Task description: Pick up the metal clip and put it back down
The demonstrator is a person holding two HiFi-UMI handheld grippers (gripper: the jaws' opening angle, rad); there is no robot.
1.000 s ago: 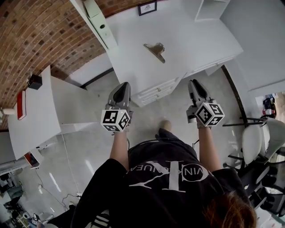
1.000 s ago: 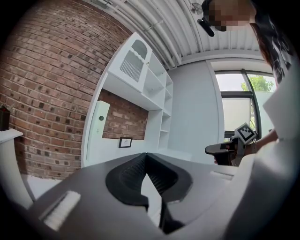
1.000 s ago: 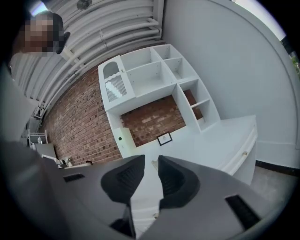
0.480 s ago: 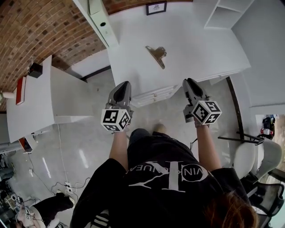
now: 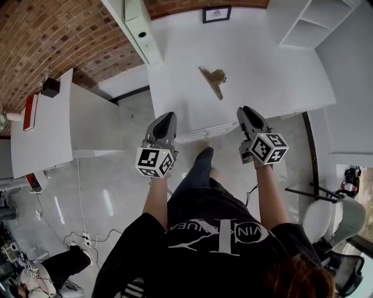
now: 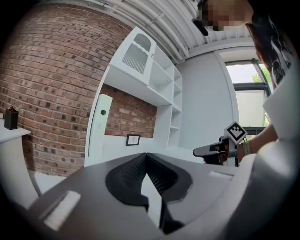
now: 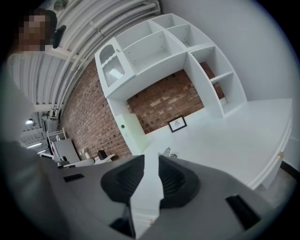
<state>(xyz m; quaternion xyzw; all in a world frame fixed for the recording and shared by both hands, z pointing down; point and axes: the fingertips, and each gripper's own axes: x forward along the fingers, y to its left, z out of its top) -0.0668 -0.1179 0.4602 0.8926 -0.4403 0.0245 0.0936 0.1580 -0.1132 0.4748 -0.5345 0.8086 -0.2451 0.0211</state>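
Observation:
The metal clip [image 5: 213,80] lies on the white desk [image 5: 268,64], its handles spread toward the wall; it also shows in the right gripper view as the clip [image 7: 168,152], just past the jaw tips. My left gripper [image 5: 168,118] hovers at the desk's front edge, left of the clip and apart from it. Its jaws meet at the tip [image 6: 146,154], shut on nothing. My right gripper [image 5: 245,110] is at the front edge, right of the clip. It [image 7: 151,157] stands slightly open with nothing between the jaws, which have just been opening a little.
A small framed picture [image 5: 216,14] and a tall white box [image 5: 140,32] stand at the desk's back. Open shelves [image 5: 315,26] rise at the right. Drawers [image 5: 204,131] face me. A lower white table [image 5: 46,134] is at left, a chair [image 5: 326,215] at right.
Both grippers have moved forward to the desk's front edge, the right one further. The person has stepped closer. The clip has not moved on the desk.

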